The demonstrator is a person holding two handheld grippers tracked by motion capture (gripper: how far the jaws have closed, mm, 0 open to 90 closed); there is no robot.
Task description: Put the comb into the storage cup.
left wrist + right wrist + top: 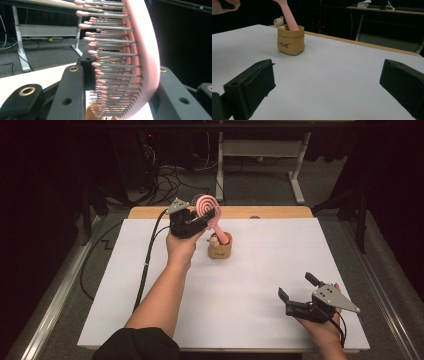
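Left gripper [202, 218] — black two-jaw body with a grey three-cornered plate on top — is held above the far centre of the table, its jaws clamped on the head of a pink hairbrush [207, 205]. In the left gripper view the brush head [140, 57] sits between the two jaws edge-on: a smooth, curved pink back on one side, dense rows of thin grey metal pins with rounded pink tips on the other. The head is round and flat; seen from above it shows concentric pink rings.

The brush handle [288, 17] is a smooth, rounded pink rod. It leans tilted, its lower end inside a small tan pouch-shaped holder [290, 41]. The holder has a soft, sack-like form with a rolled rim and a dark printed mark on its front. A small cream bear figure [279, 22] pokes out of the rim, just beside the handle.

The holder stands on a white matte sheet [240, 290] that covers a light wooden tabletop [280, 212], whose far edge shows as a strip.

Right gripper [296, 292] rests at the near right corner of the sheet, well apart from the holder, jaws spread wide with nothing between them — matte black blocky pads in its own view
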